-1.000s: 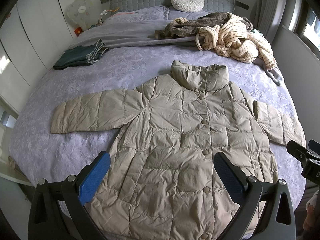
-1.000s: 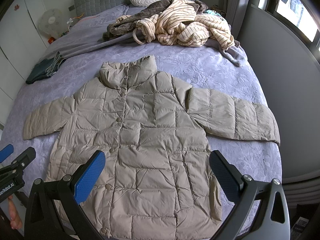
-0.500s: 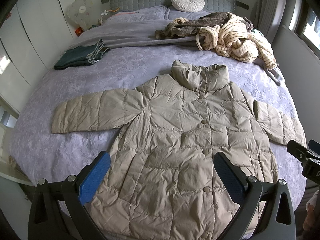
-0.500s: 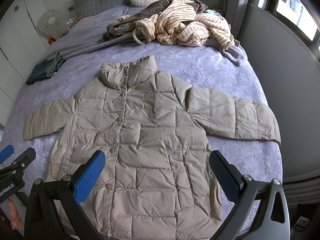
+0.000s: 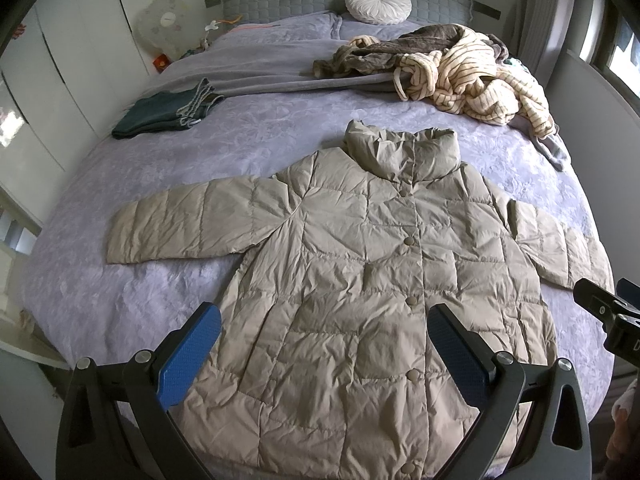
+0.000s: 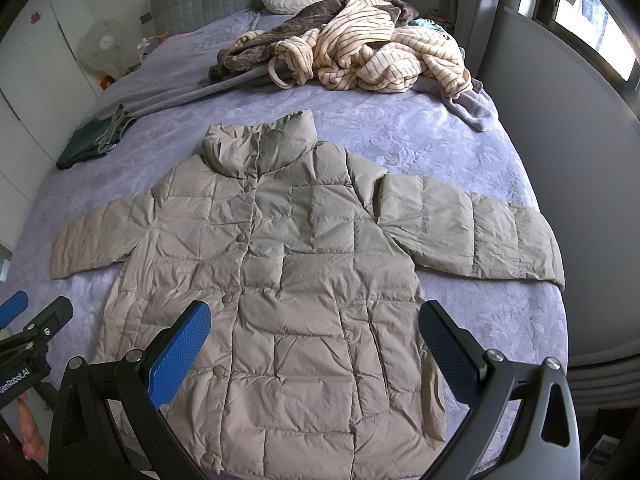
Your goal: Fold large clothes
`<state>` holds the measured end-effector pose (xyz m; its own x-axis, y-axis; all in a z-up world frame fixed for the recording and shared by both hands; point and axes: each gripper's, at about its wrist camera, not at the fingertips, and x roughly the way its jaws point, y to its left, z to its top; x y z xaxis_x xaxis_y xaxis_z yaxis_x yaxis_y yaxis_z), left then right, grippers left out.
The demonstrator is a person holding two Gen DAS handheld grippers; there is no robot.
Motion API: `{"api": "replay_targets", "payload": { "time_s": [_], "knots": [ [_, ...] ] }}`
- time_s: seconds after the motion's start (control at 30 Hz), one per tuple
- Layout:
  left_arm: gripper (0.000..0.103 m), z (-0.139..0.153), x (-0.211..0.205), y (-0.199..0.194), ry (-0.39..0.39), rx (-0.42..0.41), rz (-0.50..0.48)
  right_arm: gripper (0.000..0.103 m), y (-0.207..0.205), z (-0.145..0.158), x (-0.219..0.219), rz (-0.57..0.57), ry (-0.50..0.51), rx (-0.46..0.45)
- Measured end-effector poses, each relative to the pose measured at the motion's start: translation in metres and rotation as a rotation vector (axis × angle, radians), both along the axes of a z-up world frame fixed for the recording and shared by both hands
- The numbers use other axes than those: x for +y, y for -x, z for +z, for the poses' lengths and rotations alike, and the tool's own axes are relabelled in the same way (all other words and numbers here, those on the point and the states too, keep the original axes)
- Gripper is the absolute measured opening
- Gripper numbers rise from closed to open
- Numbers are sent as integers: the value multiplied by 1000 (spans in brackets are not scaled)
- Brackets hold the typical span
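Your beige quilted puffer jacket [image 5: 360, 280] lies flat and buttoned on the lilac bed [image 5: 260, 128], collar toward the headboard, hem at the foot edge under both tools. Left tool [image 5: 324, 344] and right tool [image 6: 316, 340] hover spread and empty; each has the sleeve on its own side nearer.

The left hand-held gripper [image 5: 324, 344] and right hand-held gripper [image 6: 314, 340] hover side by side, jaws spread wide, holding nothing.
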<state>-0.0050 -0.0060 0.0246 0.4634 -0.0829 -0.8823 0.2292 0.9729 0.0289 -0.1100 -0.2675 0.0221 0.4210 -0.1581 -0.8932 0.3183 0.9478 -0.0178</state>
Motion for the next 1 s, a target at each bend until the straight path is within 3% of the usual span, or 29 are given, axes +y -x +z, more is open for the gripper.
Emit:
{"api": "replay_targets", "payload": {
  "time_s": [0.4, 0.6, 0.9, 1.0],
  "knots": [
    [103, 2, 18, -2, -1, 9, 19, 103, -3, -2, 4, 2, -6, 6],
    [103, -13, 24, -11, 19, 39, 12, 103, -6, -8, 11, -17, -7, 26],
    [103, -59, 80, -60, 86, 118, 44, 103, -30, -39, 23, -106, -110, 29],
    [103, -87, 113, -86, 128, 194, 68, 103, -40, -55, 36, -117, -143, 43]
  ]
}}
